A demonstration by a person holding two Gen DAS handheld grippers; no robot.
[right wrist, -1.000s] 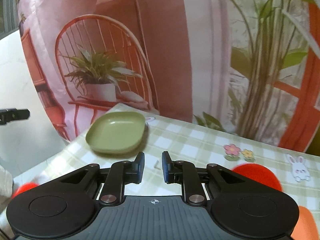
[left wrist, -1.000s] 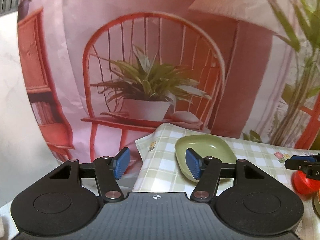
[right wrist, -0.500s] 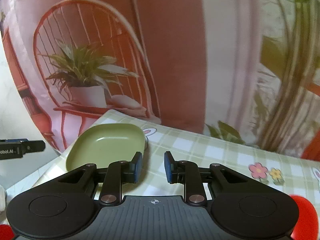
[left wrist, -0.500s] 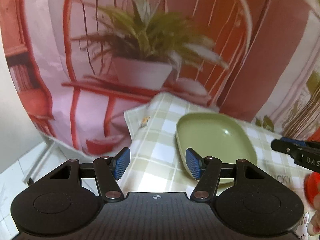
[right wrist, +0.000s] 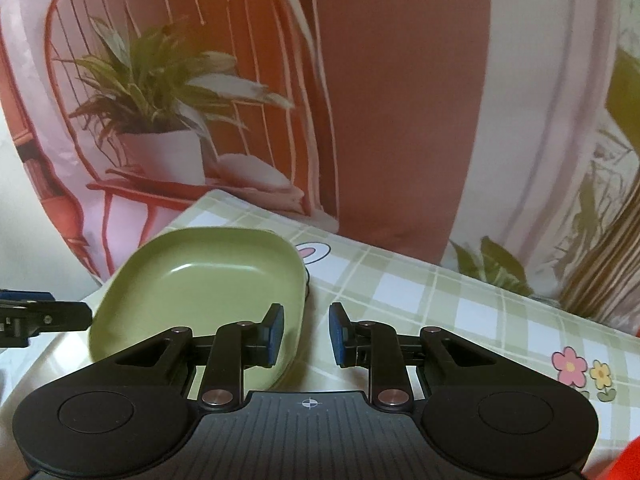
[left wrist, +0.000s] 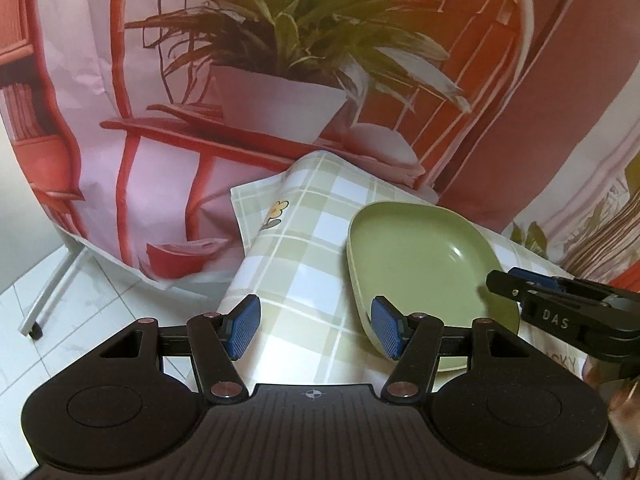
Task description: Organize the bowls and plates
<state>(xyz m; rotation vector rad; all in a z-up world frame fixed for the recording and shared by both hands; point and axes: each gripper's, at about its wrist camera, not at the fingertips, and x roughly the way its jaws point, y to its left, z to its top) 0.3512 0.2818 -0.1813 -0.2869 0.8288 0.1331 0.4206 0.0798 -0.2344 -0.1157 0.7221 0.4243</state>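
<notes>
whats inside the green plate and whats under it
Nothing lies inside the green plate; its hollow shows bare glaze. It rests on the checked tablecloth. The near rim is hidden behind the right gripper, whose fingers stand open.

Occlusions and cut-offs, both wrist views

The green plate's (left wrist: 416,256) near rim is covered by the left gripper's (left wrist: 316,330) right finger and linkage; its right edge sits behind the right gripper (left wrist: 560,316), which is cut off at the frame's right edge. In the right wrist view, the plate (right wrist: 200,280) has its near edge hidden behind the right gripper's (right wrist: 306,334) left finger. A red object (right wrist: 628,462) at bottom right is cropped, unidentifiable.
</notes>
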